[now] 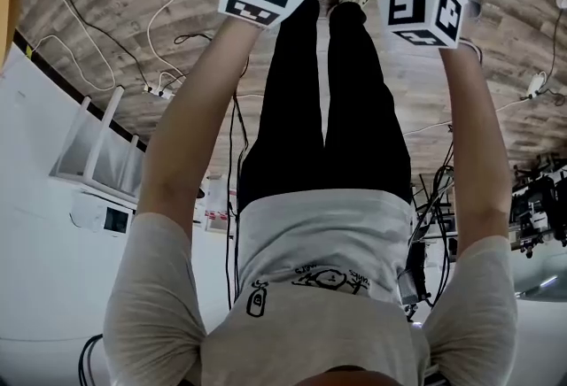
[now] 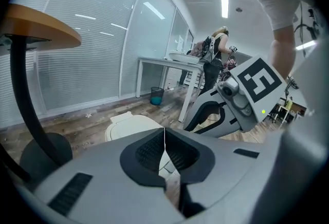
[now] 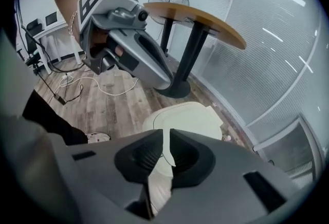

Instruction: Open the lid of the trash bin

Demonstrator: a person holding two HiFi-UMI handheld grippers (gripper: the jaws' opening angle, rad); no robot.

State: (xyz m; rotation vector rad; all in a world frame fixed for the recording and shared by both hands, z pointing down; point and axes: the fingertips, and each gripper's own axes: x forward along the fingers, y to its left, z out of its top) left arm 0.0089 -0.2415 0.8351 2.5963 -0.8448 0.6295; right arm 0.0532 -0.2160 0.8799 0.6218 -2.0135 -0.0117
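Left gripper (image 2: 164, 152): we hold it clenched. Its two dark pads meet along one thin line and nothing is between them. It points down at a slant toward the floor.

Right gripper (image 3: 165, 155): we hold it a little released. A narrow gap stands between its pads, and through the gap we see only the pale bin below. It grasps nothing.

Trash bin (image 3: 180, 130): a cream-coloured bin that stands on the wooden floor (image 3: 103, 107), below both grippers and apart from them. In the left gripper view it shows just beyond the jaws. The head view does not show it at all.

Lid (image 3: 190, 112): it lies flat on top of the bin, so we judge that it is not yet opened. A small tab shows at its far right edge. We cannot tell whether this is the hinge.

Around the bin: a round table (image 3: 205, 21) stands on its black foot just on the far side, and white cables (image 3: 97, 84) lie on the floor to the left.

Step in hand: we judge this to be the approach. Both grippers hang above the bin, neither touches it, and the opening itself is not begun.

Next move: we think one gripper must reach the lid's free edge, probably the side away from the tab. The gap of the right gripper looks too narrow for that edge. So it should open wider to take the edge, or hook under it, and then lift the lid upward about its back.
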